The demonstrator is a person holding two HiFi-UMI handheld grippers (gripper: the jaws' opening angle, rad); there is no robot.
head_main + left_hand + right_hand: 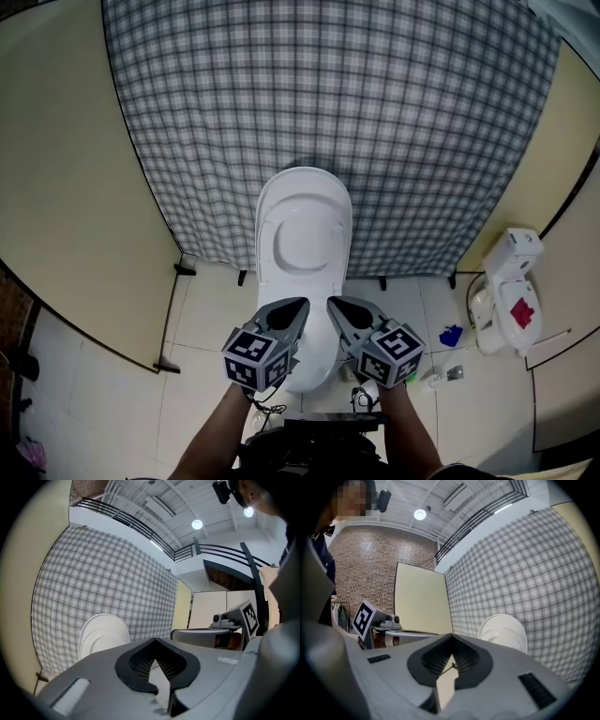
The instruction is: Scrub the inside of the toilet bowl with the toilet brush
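The toilet [303,220] stands at the back edge of the tiled floor [211,375], against a checked curtain [328,94]; its lid [101,634] is raised and leans upright on the cloth; the front of the bowl [317,367] shows white between and below the two grippers. The left gripper [301,304] and the right gripper [334,303] are held side by side over the bowl, pointing towards the lid, close to each other but not touching; each has its jaws pressed together with nothing between them. Cream panels [66,187] close in the floor on both sides; near the floor's right edge sits a white unit with a red patch [511,291], with a small blue thing [451,335] just beside it on the tiles; what either one is cannot be told.
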